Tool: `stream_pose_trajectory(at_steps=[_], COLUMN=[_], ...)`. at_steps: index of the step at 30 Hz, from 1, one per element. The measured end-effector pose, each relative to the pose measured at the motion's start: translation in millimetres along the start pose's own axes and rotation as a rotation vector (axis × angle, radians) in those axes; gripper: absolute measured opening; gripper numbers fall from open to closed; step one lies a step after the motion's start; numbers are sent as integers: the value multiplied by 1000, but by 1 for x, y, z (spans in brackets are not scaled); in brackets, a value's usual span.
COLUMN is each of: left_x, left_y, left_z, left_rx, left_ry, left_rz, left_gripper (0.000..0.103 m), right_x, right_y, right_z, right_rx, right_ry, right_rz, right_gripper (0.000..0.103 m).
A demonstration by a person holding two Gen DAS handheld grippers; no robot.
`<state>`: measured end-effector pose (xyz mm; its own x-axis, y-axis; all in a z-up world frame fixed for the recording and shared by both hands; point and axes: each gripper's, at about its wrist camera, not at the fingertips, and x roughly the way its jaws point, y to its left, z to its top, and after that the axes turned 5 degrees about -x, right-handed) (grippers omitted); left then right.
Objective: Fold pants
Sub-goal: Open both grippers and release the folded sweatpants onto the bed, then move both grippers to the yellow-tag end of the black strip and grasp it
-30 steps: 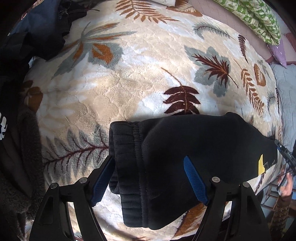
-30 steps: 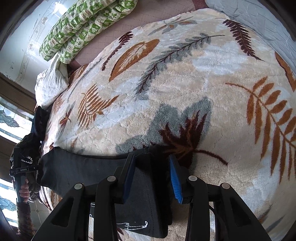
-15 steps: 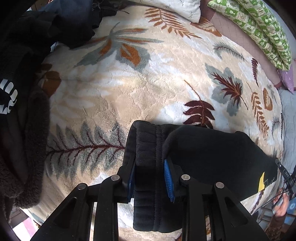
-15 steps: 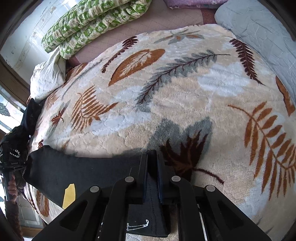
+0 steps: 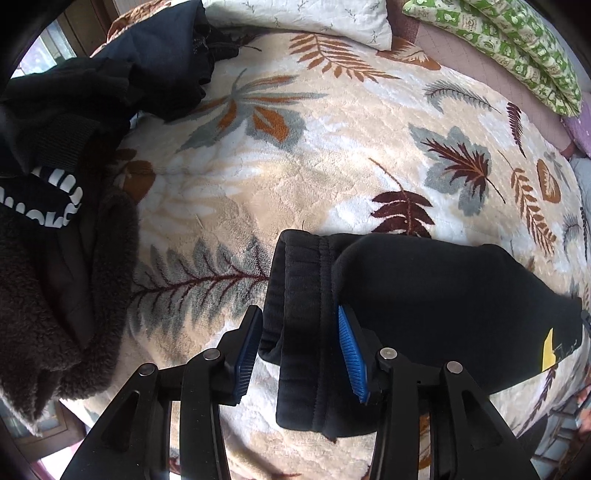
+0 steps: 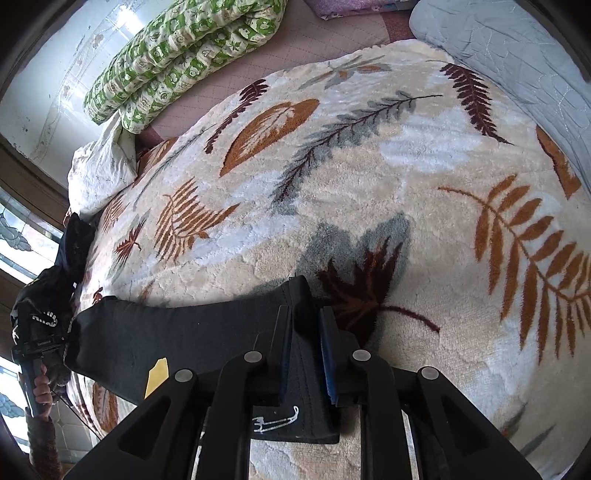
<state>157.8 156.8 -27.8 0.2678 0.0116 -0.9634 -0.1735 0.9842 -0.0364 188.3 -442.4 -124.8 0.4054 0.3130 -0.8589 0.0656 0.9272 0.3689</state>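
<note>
Black pants lie folded on a leaf-patterned blanket, with a yellow tag near one end. My left gripper is closed on the ribbed waistband end, its blue pads pressing the thick fabric. In the right wrist view the pants stretch to the left. My right gripper is shut on the other end of the pants, where a small white logo shows.
A pile of dark clothes lies at the left of the blanket. A white pillow and a green patterned quilt lie at the back. A grey quilt lies at the right.
Both grippers closed on the pants ends; one second ago both were open around the fabric. The left gripper has drawn back slightly, showing more of the clothes pile.
</note>
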Motion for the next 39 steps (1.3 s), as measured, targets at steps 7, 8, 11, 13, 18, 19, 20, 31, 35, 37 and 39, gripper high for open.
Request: stream_pose_trajectory(at_steps=[7, 8, 11, 13, 18, 19, 20, 31, 35, 37, 39], left_x=[-44, -49, -64, -72, -85, -85, -85, -40, -27, -22, -15], left_y=[-23, -28, -46, -61, -108, -118, -130, -246, -271, -276, -278], left_z=[-41, -48, -71, -84, -111, -114, -118, -136, -136, -135, -134], left_rx=[19, 22, 41, 58, 106, 117, 131, 136, 93, 41, -13], left_ry=[-103, -113, -126, -126, -99, -89, -77, 213, 276, 308, 346], left_rz=[31, 34, 12, -3, -69, -86, -103, -319, -366, -406, -444], left_gripper=[66, 68, 74, 76, 80, 80, 80, 80, 80, 80, 80], right_x=[-26, -29, -36, -39, -42, -43, -43, -25, -7, 2, 10], right_y=[-2, -3, -10, -15, -31, -34, -37, -65, -67, -65, -62], right_z=[-14, -15, -20, -22, -26, -27, -27, -22, -16, -11, -6], right_rx=[-18, -20, -11, -1, 28, 32, 36, 138, 187, 204, 222], right_ry=[-8, -8, -7, -11, -9, -9, -9, 46, 80, 96, 111], right_rz=[14, 16, 25, 28, 55, 59, 64, 172, 240, 274, 304], right_gripper=[31, 32, 40, 42, 47, 50, 52, 59, 59, 60, 62])
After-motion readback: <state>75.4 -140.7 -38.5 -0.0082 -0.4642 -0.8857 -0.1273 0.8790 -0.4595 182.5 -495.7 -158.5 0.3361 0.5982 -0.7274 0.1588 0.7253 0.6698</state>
